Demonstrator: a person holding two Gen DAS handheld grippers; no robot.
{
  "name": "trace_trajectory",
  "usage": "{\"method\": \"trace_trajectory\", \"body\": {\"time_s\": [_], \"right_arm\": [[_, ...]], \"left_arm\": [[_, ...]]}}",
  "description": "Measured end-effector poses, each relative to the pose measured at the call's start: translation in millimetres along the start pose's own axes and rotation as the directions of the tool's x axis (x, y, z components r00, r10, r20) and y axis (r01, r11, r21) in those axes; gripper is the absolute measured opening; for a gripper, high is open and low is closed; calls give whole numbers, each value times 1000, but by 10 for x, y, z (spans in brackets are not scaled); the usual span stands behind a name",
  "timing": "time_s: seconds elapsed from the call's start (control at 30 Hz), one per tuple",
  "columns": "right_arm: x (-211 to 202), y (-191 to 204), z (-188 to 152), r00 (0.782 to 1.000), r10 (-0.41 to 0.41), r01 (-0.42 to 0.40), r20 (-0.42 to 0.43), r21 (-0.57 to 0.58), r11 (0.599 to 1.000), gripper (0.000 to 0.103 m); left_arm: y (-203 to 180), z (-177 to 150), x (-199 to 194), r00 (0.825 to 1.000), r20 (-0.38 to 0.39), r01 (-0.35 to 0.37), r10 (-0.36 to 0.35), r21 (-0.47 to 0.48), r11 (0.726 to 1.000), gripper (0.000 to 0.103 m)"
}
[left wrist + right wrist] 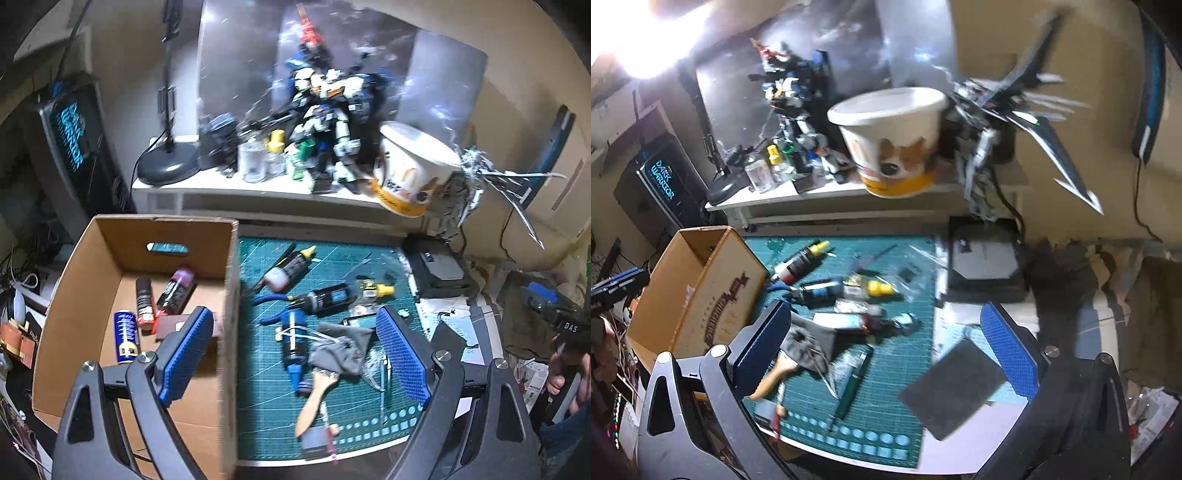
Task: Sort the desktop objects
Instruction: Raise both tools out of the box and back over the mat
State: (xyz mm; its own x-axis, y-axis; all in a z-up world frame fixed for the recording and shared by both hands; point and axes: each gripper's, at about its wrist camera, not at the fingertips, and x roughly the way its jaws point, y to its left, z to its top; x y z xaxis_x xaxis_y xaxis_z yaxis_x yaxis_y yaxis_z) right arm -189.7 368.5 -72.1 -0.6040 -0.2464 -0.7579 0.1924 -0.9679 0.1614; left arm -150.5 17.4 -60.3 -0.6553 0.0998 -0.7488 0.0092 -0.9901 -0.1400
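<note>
From where I stood, the left tool (295, 354) hung with its blue pads spread wide and nothing between them, straddling the right wall of the cardboard box (232, 295): one pad sat over the box floor, the other over the green cutting mat (266, 413). That placing made sense to me, since the box seemed to be the bin for the sorting. Three spray cans (144, 306) already lay on its floor beyond the left pad, with a small brown block (170, 326) just beside them. The right tool (886, 354) was likewise spread and empty, poised over the mat with the box well off to its left. Ahead of both tools lay the clutter not yet sorted: a yellow-capped bottle (291, 264) farthest out, a dark bottle (325, 297) on its side nearer, blue-handled pliers (275, 308) touching that heap, a grey pouch (341, 349) close between the left tool's pads, and a wooden-handled brush (314, 402) nearest of all. A dark abrasive sheet (955, 387) lay at the mat's edge, just inside the right tool's right pad, partly on the bare worktop (960, 454). I judged the sorting only partly done, and the pouch or brush the handiest next pick. The paper bucket (894, 140) on the shelf beyond stood apart from all this.
</note>
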Motion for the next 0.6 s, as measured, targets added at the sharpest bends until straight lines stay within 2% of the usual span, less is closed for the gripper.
{"method": "trace_trajectory", "body": {"time_s": [0.1, 0.3, 0.53, 0.6], "right_arm": [[21, -252, -121, 1000, 19, -19, -19, 21, 1000, 103], [132, -547, -345, 996, 55, -53, -72, 38, 998, 103], [229, -633, -441, 991, 107, -104, -84, 31, 994, 102], [267, -621, -445, 988, 125, -123, -86, 23, 992, 98]], "left_arm": [[-175, -101, -2, 1000, 12, -8, 8, -15, 1000, 91], [-478, -311, 86, 999, -30, -10, 9, -14, 1000, 91], [-613, -467, 257, 998, -70, 2, -3, -13, 1000, 91], [-608, -508, 345, 996, -89, 5, -6, -17, 1000, 90]]}}
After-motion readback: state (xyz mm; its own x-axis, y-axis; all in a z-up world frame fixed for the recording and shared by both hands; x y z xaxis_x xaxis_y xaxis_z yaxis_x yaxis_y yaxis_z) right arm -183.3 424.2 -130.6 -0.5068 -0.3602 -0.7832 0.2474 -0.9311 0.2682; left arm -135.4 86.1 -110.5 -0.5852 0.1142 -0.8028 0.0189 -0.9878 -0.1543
